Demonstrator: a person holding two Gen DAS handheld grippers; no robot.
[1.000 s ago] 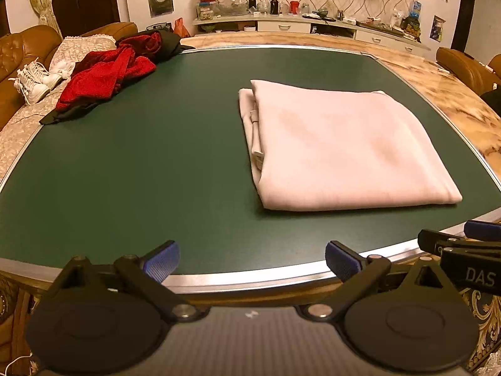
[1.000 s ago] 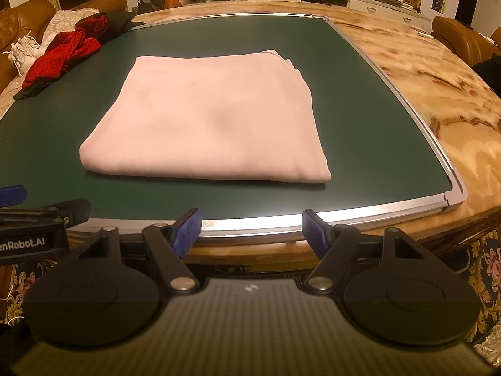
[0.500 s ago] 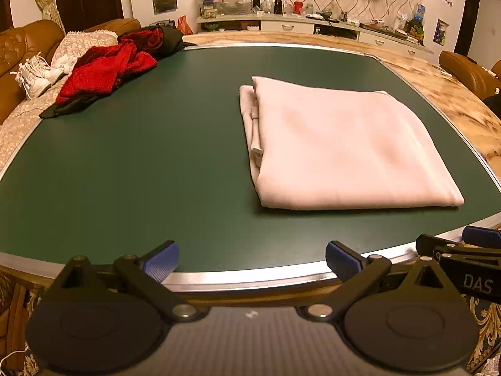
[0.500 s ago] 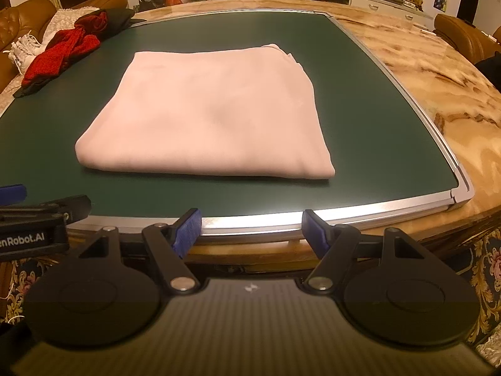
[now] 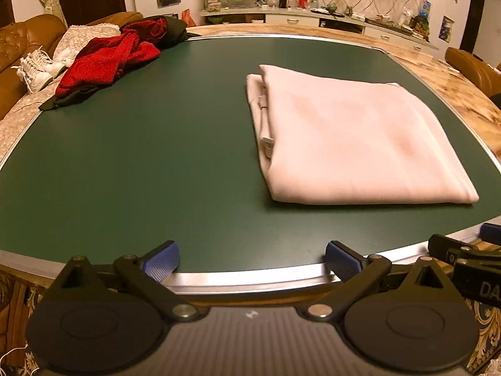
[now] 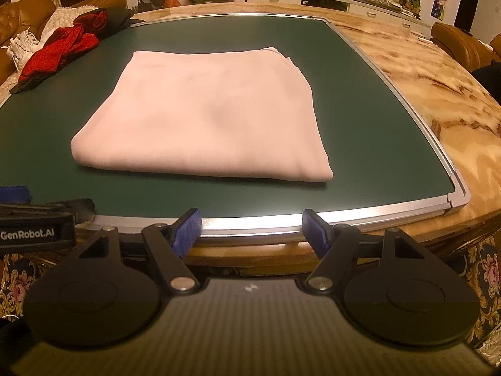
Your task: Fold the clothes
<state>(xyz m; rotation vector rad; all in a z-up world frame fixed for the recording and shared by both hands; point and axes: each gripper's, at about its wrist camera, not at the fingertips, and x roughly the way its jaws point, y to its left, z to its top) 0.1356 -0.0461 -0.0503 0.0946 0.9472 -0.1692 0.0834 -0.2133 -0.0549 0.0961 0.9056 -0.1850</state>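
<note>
The right tool (image 5: 469, 250) is cut off at the left wrist view's edge, and the folded layers of the one pink garment (image 6: 206, 119) stay hidden. It lies on the green bench (image 5: 156, 156), well apart from one red-and-black clothes pile (image 5: 109, 59). The left tool (image 5: 252, 258) gapes wide, empty; the right tool's jaws are opening, nothing between them.

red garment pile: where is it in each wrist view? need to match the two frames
Left wrist: the red garment pile sits upper left, on the far-left corner of the green mat, left of the folded pink cloth.
Right wrist: the pile is at the upper-left edge, smaller, beyond the pink cloth's left side.
Shared landmark: white sneakers on the brown sofa just left of the pile.
</note>
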